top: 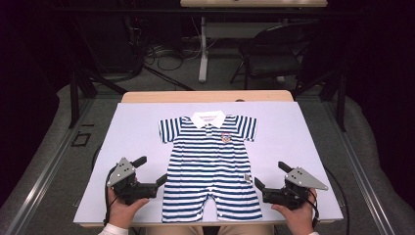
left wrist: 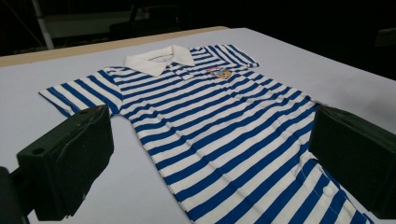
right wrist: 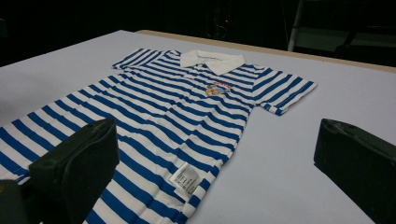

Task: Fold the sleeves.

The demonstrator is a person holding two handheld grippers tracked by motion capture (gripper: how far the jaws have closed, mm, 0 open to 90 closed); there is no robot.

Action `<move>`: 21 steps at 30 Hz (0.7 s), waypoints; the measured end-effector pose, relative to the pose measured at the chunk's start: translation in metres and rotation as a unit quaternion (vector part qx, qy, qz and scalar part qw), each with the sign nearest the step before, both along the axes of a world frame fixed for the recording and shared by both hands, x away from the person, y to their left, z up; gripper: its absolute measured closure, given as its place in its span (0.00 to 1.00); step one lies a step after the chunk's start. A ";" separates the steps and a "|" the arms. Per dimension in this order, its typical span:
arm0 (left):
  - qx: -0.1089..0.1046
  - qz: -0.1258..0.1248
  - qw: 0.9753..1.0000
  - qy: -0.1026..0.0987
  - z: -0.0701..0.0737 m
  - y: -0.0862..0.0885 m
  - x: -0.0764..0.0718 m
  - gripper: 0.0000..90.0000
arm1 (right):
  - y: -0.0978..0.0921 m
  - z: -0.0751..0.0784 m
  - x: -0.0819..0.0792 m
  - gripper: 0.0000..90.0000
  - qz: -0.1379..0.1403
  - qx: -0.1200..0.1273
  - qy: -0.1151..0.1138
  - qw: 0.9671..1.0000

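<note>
Both hand-held grippers spread, empty; striped romper (top: 210, 166) legs' hem cut off by jaws

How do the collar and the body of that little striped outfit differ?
The collar is plain white, while the body carries blue and white stripes. The collar is a small folded band at the far end; the body is the large spread part reaching toward the person, splitting into two short legs. The body bears a small picture badge and a side label; the collar bears neither. Both lie flat on the pale table.
</note>
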State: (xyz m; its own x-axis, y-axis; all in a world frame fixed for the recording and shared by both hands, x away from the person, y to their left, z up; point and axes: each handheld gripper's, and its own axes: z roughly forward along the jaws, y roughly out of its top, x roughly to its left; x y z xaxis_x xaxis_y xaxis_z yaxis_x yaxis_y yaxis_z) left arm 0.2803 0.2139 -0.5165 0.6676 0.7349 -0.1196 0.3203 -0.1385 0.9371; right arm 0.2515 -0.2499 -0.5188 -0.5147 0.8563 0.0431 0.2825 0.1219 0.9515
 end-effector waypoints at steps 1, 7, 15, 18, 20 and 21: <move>-0.003 -0.002 1.000 0.003 -0.001 0.000 0.001 0.00 | 0.000 -0.001 0.000 0.00 -0.001 0.001 0.000 1.000; -0.012 -0.003 1.000 0.012 -0.002 -0.003 0.004 0.00 | -0.003 -0.003 0.002 0.00 0.000 0.005 0.008 1.000; -0.008 -0.010 1.000 0.019 -0.001 -0.007 0.007 0.00 | -0.002 -0.003 0.004 0.00 -0.007 0.003 0.011 1.000; -0.009 -0.011 1.000 0.020 0.000 -0.009 0.007 0.00 | -0.002 -0.003 0.004 0.00 -0.010 0.003 0.012 1.000; -0.009 -0.012 1.000 0.024 0.000 -0.009 0.008 0.00 | -0.002 -0.003 0.005 0.00 -0.011 0.003 0.013 1.000; -0.010 -0.012 1.000 0.023 0.000 -0.009 0.008 0.00 | -0.002 -0.003 0.005 0.00 -0.011 0.003 0.013 1.000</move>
